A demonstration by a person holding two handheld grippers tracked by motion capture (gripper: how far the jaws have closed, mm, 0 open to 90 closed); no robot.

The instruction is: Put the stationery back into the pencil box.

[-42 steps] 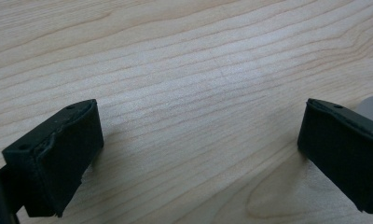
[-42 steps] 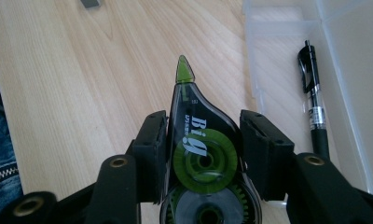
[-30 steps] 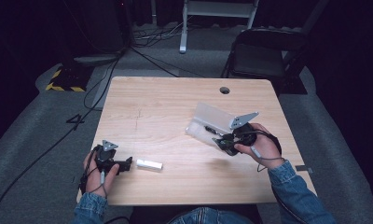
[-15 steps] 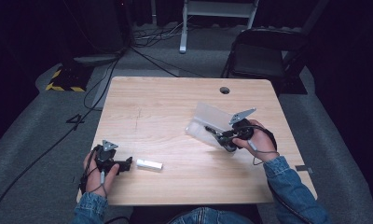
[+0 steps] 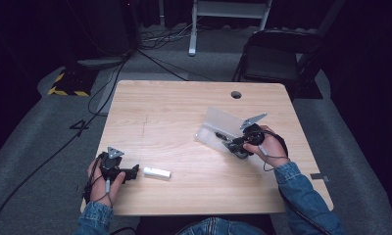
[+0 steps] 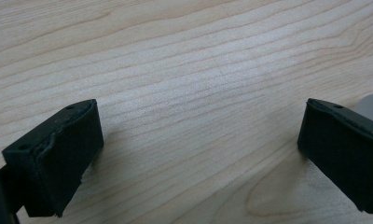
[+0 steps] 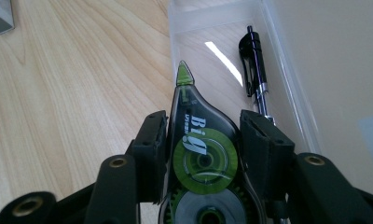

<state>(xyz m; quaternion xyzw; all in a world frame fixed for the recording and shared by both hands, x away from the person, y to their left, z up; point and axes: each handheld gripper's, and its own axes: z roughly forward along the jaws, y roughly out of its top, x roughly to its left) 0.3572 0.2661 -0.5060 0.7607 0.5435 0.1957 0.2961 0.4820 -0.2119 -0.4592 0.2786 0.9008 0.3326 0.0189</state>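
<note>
My right gripper [image 7: 203,128] is shut on a correction tape dispenser [image 7: 198,140], dark with a green wheel and a green tip. Its tip hangs over the near end of an open clear plastic case [image 7: 212,16], where a black pen [image 7: 253,60] lies. In the high view that gripper [image 5: 229,142] sits at the case [image 5: 222,121] on the right half of the table. My left gripper [image 5: 134,172] rests near the front left edge, open, its jaws pointing at a small white block [image 5: 157,172] just beyond them. Nothing but bare wood lies between its jaws [image 6: 198,135].
The wooden table [image 5: 174,112] has a round cable hole [image 5: 236,94] near its far edge. A black chair [image 5: 272,56] stands behind the table's far right corner. Cables and a yellow-striped box [image 5: 66,81] lie on the floor at left.
My right gripper, with the correction tape in it, has shifted a little farther from me and leftward, onto the clear case. The left gripper has stayed still.
</note>
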